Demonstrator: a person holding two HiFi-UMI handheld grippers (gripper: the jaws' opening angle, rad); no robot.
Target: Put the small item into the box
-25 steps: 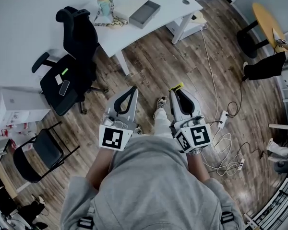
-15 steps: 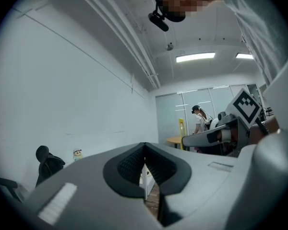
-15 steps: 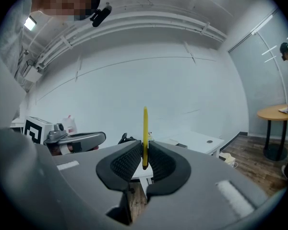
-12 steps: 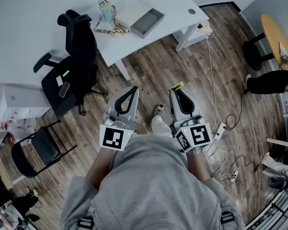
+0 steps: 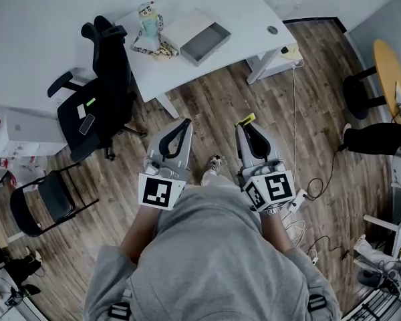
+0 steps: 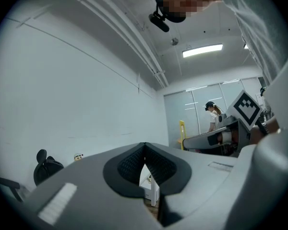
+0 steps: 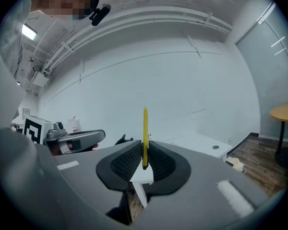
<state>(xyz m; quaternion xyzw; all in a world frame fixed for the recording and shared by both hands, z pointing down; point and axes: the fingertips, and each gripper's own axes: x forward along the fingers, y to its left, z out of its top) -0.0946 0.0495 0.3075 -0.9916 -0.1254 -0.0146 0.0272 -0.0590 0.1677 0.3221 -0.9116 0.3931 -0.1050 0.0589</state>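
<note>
Right gripper view: the right gripper [image 7: 144,158] is clamped on a thin yellow item [image 7: 145,131], upright between its pads, only a yellow tip in the head view; the left gripper [image 6: 144,152] is closed, empty. Since the earlier frames the box [image 5: 202,37] on the white desk [image 5: 247,9] sits lower in the head view, apparently nearer. Bare floor [image 5: 214,105] separates grippers from desk edge, office chair [image 5: 87,112] to the left.

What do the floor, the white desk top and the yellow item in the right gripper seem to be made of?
The floor looks like wood or wood-look planks: matte brown, with grain and seams. The desk top seems a smooth white board, perhaps laminate; no grain shows. The yellow item, clamped in the right gripper, is a thin, stiff, evenly coloured strip, possibly plastic; this is uncertain.
</note>
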